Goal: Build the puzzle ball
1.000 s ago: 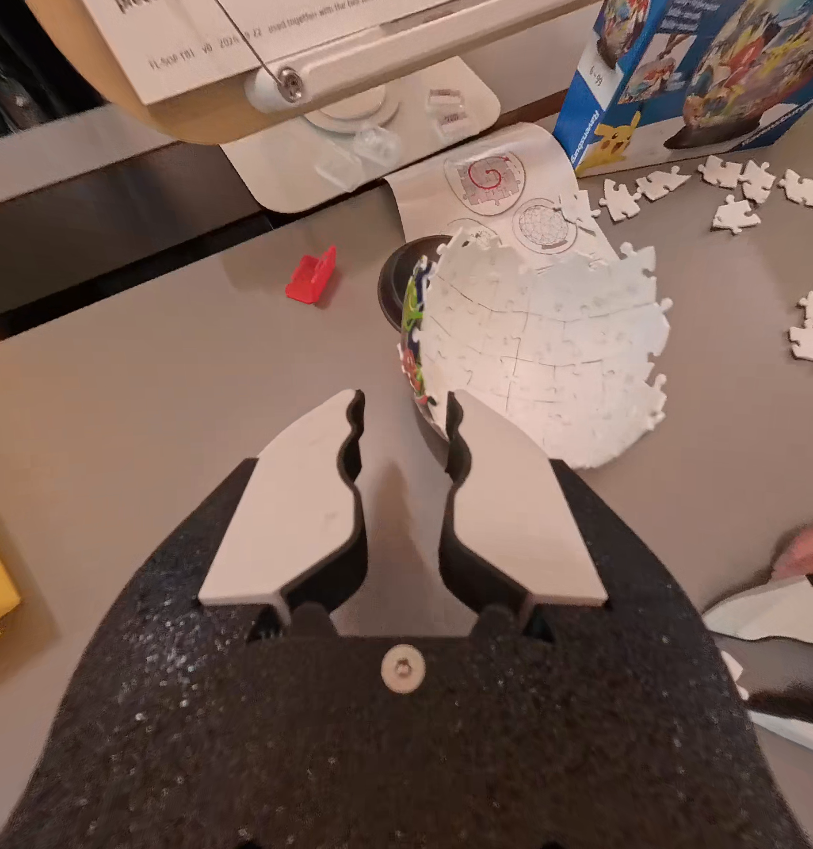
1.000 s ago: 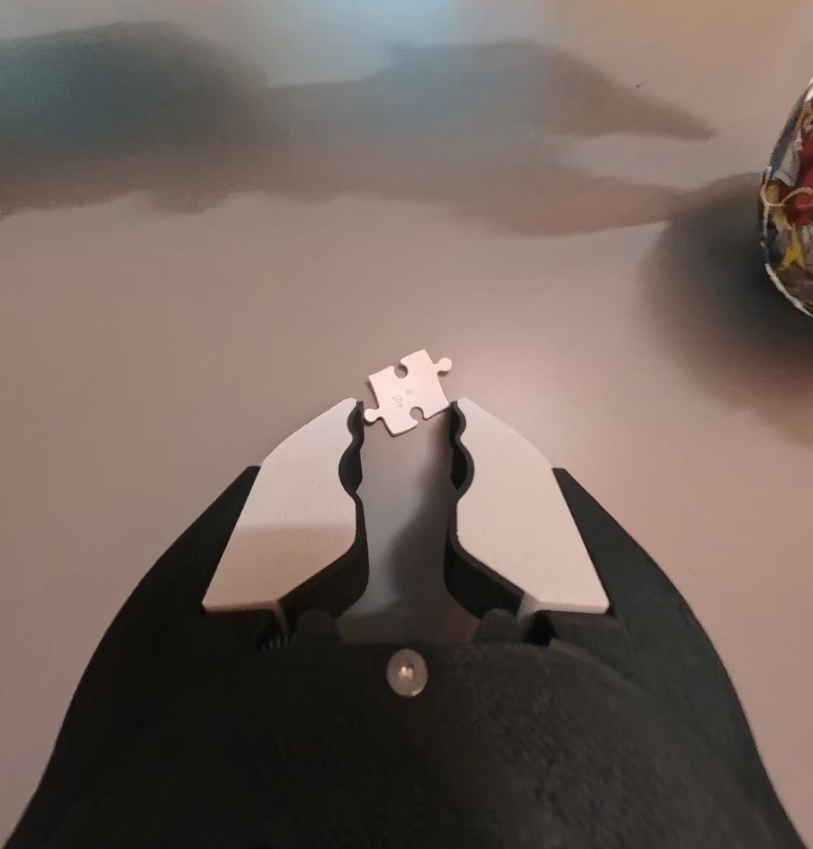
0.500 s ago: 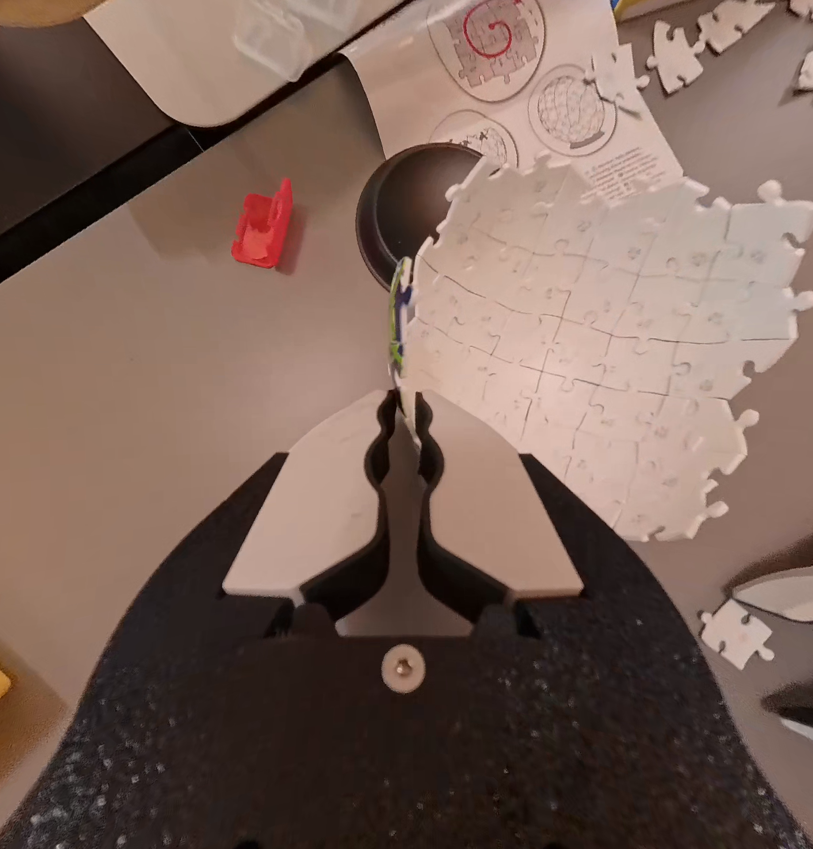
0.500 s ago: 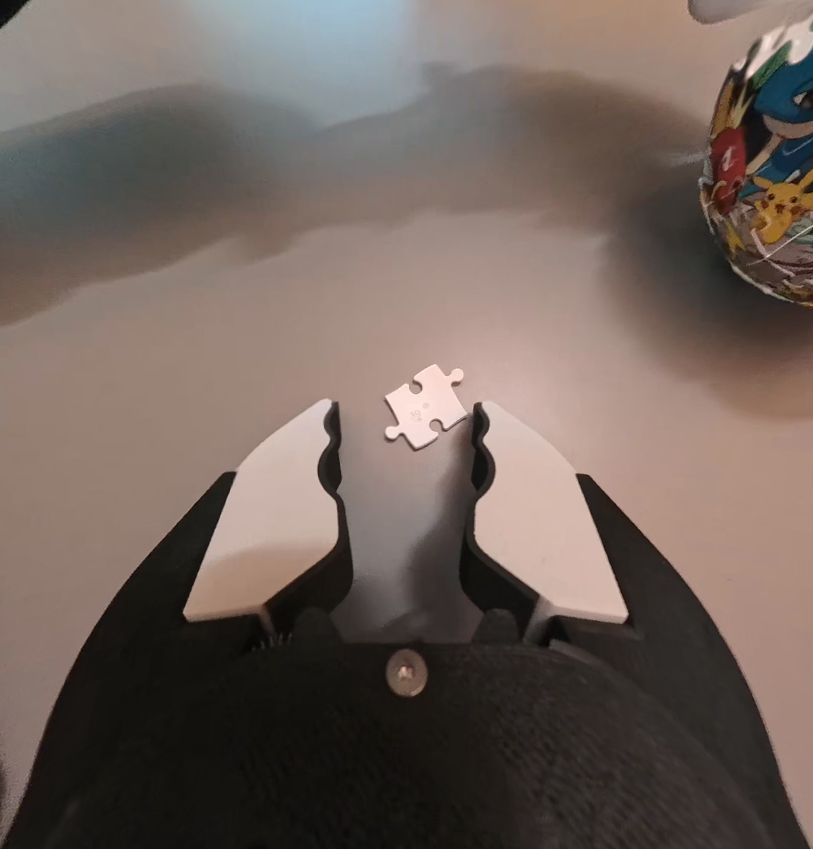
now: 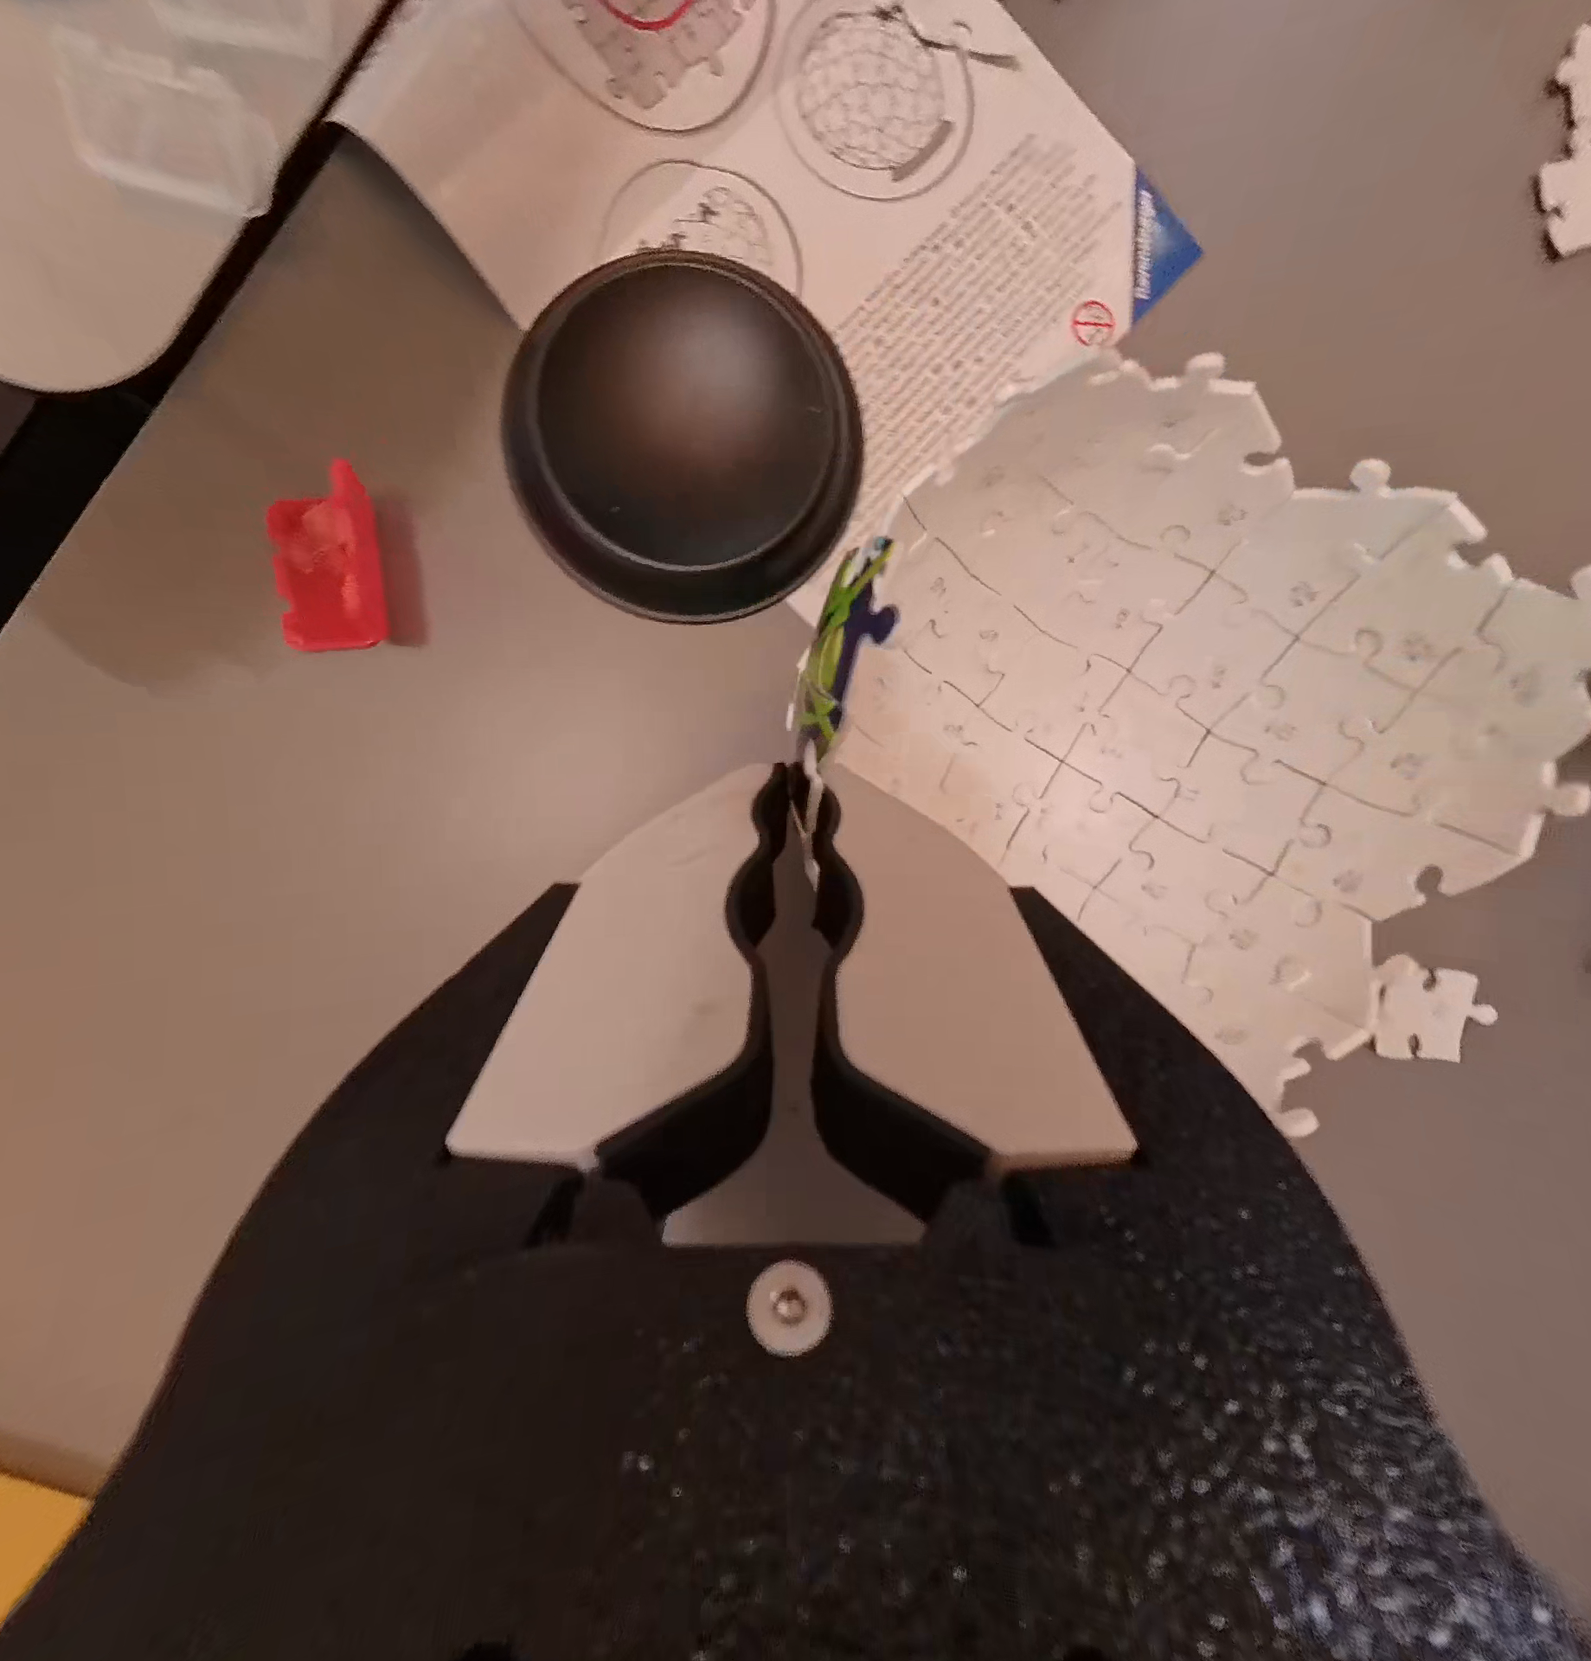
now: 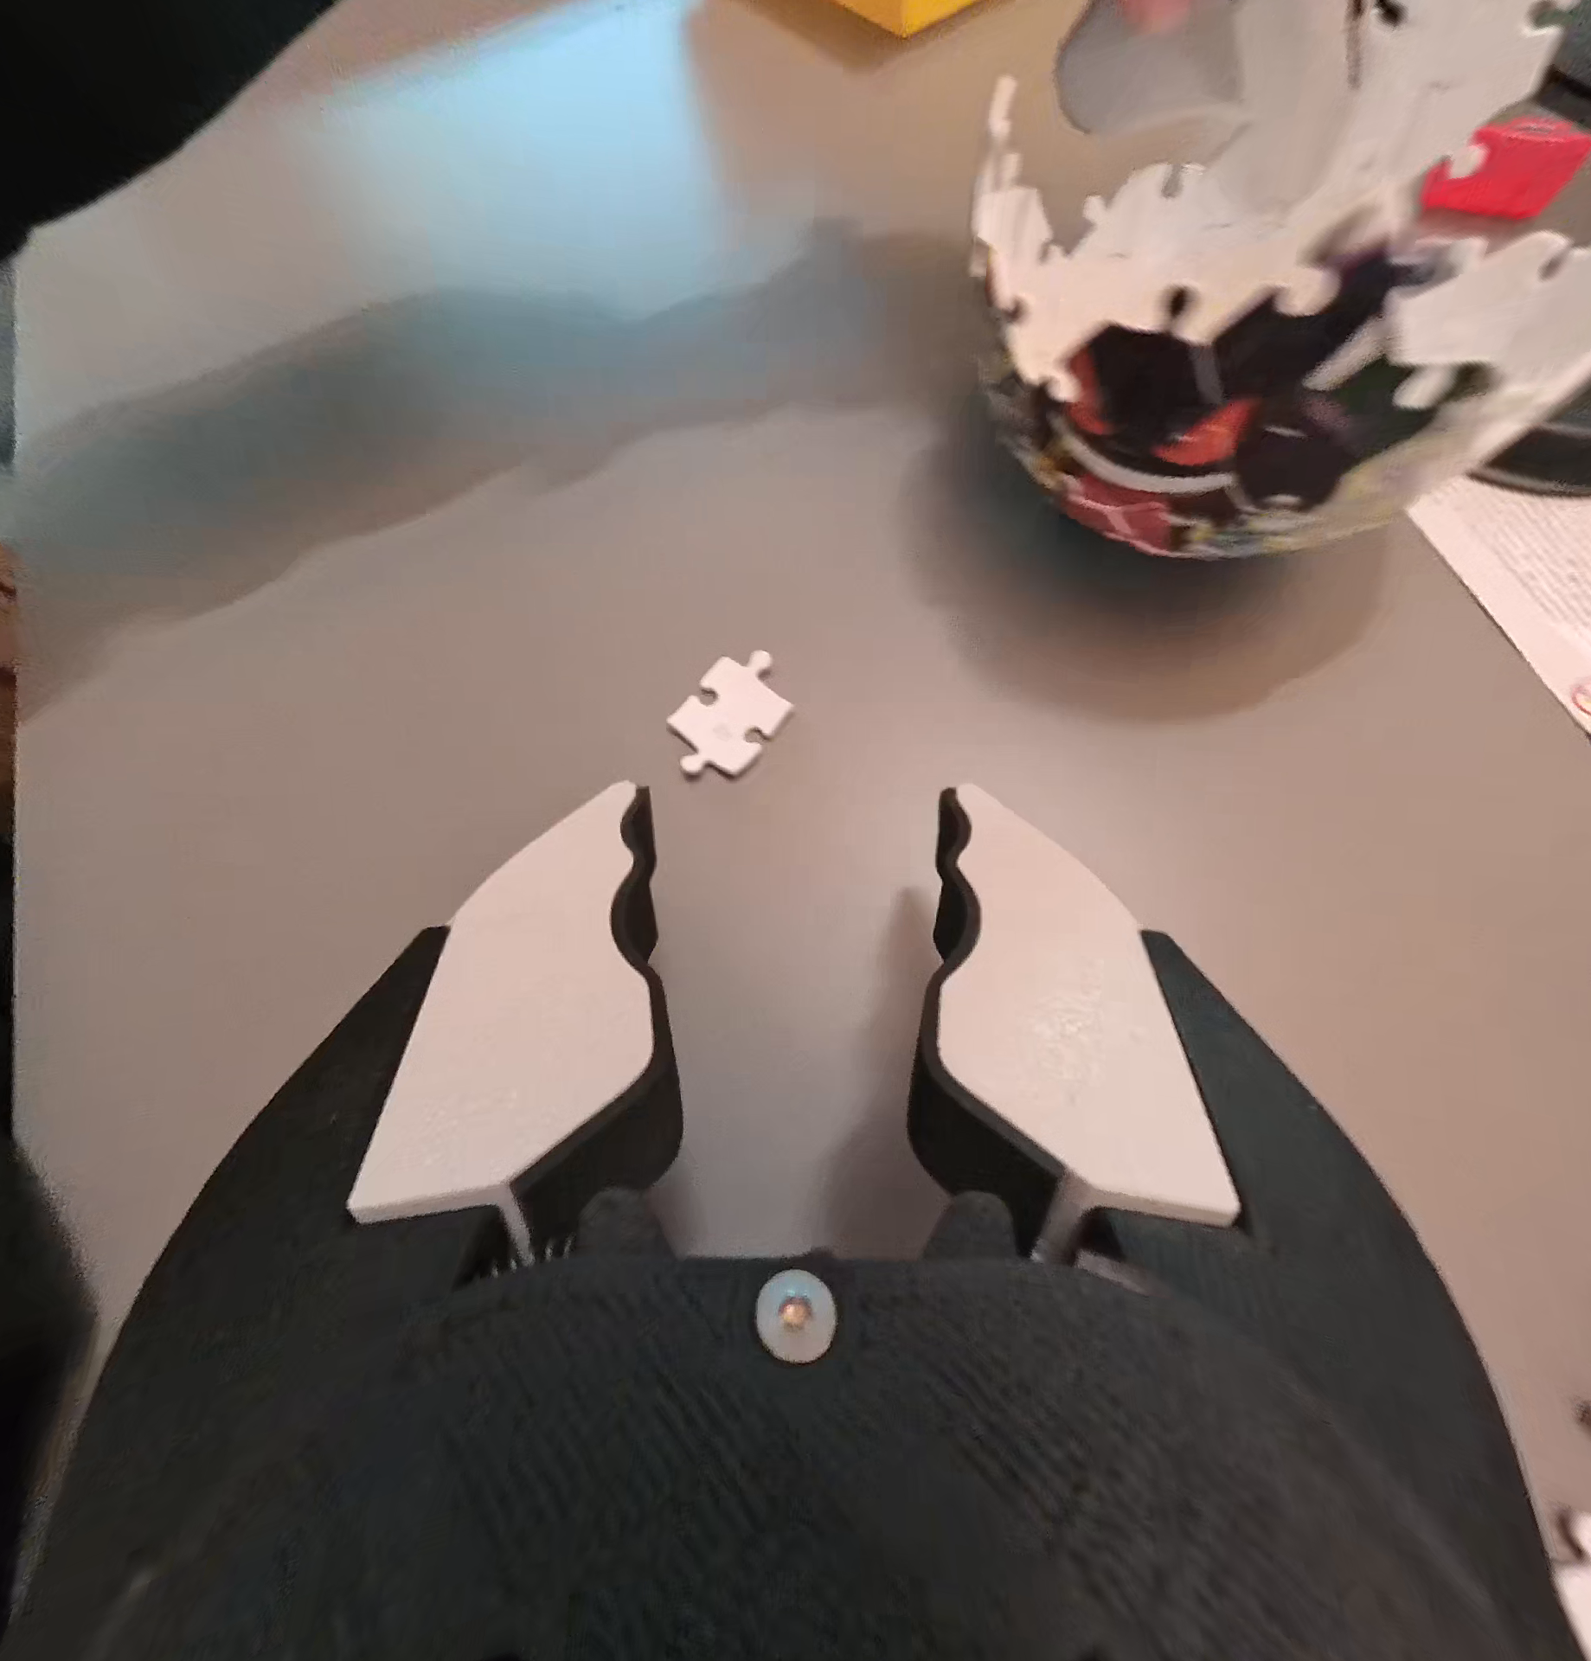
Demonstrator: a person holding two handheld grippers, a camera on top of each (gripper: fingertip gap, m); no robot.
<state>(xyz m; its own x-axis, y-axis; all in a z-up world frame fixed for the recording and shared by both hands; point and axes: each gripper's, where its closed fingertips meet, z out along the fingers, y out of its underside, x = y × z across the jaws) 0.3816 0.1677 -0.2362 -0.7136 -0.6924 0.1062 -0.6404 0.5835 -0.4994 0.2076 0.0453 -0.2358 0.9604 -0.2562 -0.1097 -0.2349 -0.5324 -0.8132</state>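
Fingers of my left hand-held gripper (image 5: 799, 791) are pinched together on the rim of the half-built puzzle ball (image 5: 1205, 719), which hangs tilted with its white inner side facing my camera and a sliver of printed outer face showing at the clamped edge. Just past it I see the dark round stand (image 5: 682, 436) on the grey surface (image 5: 189, 854), overlapping the instruction sheet (image 5: 953, 180), and a small red block (image 5: 329, 562) off to the stand's left. Loose white pieces (image 5: 1582, 171) lie near the far right.

My right hand-held gripper (image 6: 793, 800) is spread wide with nothing in it, above the surface. A single white puzzle piece (image 6: 730, 715) lies flat just beyond its left fingertip. Farther off to the right I see the puzzle ball, blurred.
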